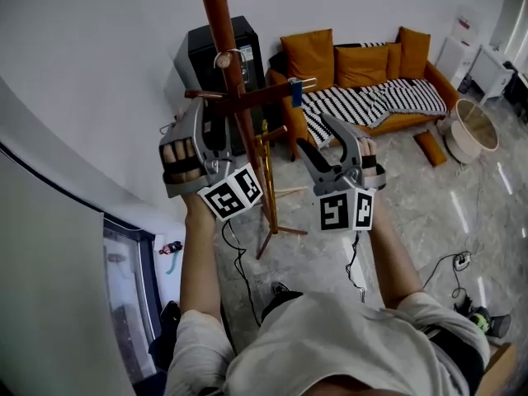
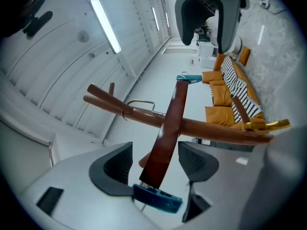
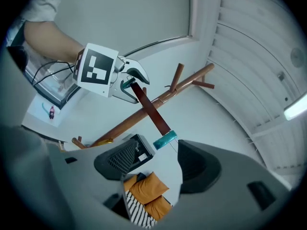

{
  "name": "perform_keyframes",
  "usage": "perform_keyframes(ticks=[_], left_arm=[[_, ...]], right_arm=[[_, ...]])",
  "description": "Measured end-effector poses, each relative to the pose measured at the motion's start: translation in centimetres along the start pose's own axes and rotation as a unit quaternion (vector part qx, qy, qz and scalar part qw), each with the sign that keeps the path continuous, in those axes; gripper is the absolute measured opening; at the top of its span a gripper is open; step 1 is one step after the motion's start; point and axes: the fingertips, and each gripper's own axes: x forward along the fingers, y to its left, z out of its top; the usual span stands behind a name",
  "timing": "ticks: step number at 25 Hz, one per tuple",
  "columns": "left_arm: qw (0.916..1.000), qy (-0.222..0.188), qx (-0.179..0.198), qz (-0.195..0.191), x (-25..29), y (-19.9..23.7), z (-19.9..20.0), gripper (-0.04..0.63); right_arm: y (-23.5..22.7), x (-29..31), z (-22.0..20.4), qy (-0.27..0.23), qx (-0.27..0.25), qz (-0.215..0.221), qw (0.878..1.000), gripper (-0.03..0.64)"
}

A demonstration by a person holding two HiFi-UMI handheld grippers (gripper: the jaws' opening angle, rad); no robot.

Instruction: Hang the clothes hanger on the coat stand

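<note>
Left gripper [image 2: 156, 166]: jaws wide, clothes hanger [image 2: 168, 128] between, clear of the pads.
Right gripper [image 3: 160, 163]: jaws apart, empty.
Floor [image 1: 412, 213]: marble; basket [image 1: 455, 139] near sofa [image 1: 363, 66].

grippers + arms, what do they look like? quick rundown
Light grey moulded bodies on left gripper and right gripper, with dark grey ribbed fingers. Each carries a white cube with black square markers and trails a black cable. The person wears an off-white short-sleeved T-shirt.

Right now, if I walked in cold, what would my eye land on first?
A tall wooden coat stand rises mid-scene, a wooden hanger with blue clips crossing it. The left hand-held gripper has the hanger's bar between its open jaws; the right hand-held gripper is open and empty beside it. An orange sofa glows at the upper right.
</note>
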Motion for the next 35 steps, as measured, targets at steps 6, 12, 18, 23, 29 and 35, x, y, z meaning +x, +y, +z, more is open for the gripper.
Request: perform_keyframes(ticks=[6, 12, 18, 23, 29, 35], left_arm=[[0.9983, 0.012, -0.056, 0.01, -2.3, 1.3, 0.3, 0.301], [0.9917, 0.019, -0.127, 0.005, -5.8, 2.0, 2.6, 0.301], [0.9507, 0.005, -0.308, -0.04, -11.6, -1.6, 5.5, 0.299], [0.8923, 0.053, -0.441, -0.082, -18.0, -7.9, 7.4, 0.207], [0.8305, 0.117, -0.538, -0.085, -24.2, -11.6, 7.5, 0.009], [0.8219, 0.149, -0.538, -0.112, -28.1, -14.5, 8.0, 0.009]], right_arm=[[-0.6, -2.8, -0.1, -0.027, 0.05, -0.01, 0.998, 0.275], [-1.3, -5.6, 0.2, -0.067, 0.121, -0.012, 0.99, 0.235], [-0.8, -8.4, 0.3, -0.102, 0.182, -0.015, 0.978, 0.036], [1.7, -11.6, -0.6, -0.085, 0.161, -0.002, 0.983, 0.009], [5.4, -15.9, -2.1, -0.091, 0.262, 0.069, 0.958, 0.005], [9.3, -18.8, -5.1, -0.053, 0.33, 0.113, 0.936, 0.005]])
